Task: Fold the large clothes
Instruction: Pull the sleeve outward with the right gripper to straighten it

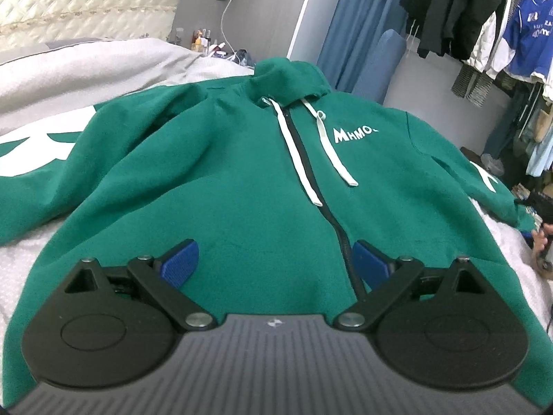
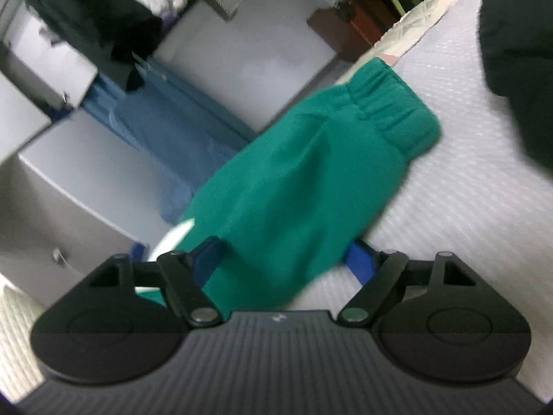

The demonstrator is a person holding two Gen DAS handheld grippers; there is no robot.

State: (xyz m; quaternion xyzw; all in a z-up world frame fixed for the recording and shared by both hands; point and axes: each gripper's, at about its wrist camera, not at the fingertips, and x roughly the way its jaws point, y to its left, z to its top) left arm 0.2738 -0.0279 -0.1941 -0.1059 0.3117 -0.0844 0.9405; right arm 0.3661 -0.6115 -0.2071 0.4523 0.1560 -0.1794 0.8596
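A green zip hoodie (image 1: 221, 180) lies front up on the white bed cover, hood at the far end, white drawstrings and white lettering on the chest. My left gripper (image 1: 274, 259) is open and hovers over the hoodie's lower hem near the zipper, holding nothing. In the right wrist view a green sleeve (image 2: 311, 173) with its ribbed cuff (image 2: 397, 110) lies across the bed's edge. My right gripper (image 2: 281, 259) is open, its blue fingers (image 2: 357, 263) on either side of the sleeve's near part. The view is blurred, so contact with the cloth is unclear.
The white textured bed cover (image 2: 466, 207) lies under the hoodie. A grey blanket (image 1: 103, 69) is bunched at the far left. A rack of hanging clothes (image 1: 484, 17) stands at the right. A blue curtain (image 2: 155, 121) and grey floor are beyond the bed's edge.
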